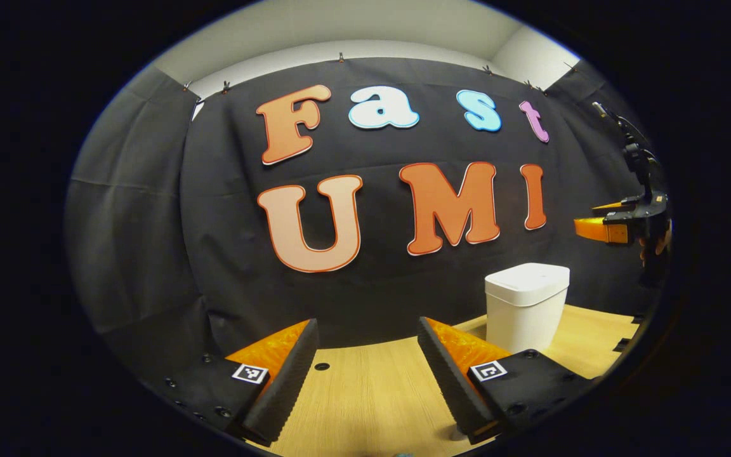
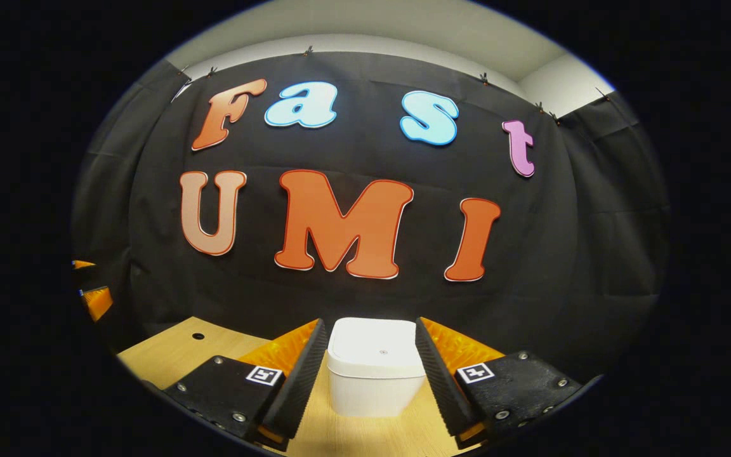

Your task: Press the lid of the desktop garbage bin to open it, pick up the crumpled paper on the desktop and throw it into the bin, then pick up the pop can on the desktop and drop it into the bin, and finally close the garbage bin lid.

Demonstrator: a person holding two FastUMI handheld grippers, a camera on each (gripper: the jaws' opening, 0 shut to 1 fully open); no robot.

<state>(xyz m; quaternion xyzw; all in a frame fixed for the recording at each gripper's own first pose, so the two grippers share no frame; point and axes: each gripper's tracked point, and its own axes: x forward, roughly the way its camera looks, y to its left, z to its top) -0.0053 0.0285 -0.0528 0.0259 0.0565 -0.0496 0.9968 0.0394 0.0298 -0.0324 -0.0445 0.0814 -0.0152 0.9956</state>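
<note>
A white desktop garbage bin (image 1: pixel 526 306) with its lid down stands on the wooden table (image 1: pixel 365 406), to the right of my left gripper (image 1: pixel 365 374), which is open and holds nothing. In the right gripper view the same bin (image 2: pixel 376 368) sits straight ahead, its lid (image 2: pixel 375 346) flat and shut. My right gripper (image 2: pixel 370 374) is open, raised a little above the table, its fingers framing the bin without touching it. At the far right of the left gripper view the right gripper (image 1: pixel 619 228) hangs in the air above the bin's height.
The table (image 2: pixel 169 355) has a small round hole (image 2: pixel 198 336) in its top, also seen as a hole (image 1: pixel 322 366) between my left fingers. Black cloth walls close the booth behind and on both sides. The left gripper's fingertips (image 2: pixel 96 298) peek in at the left edge.
</note>
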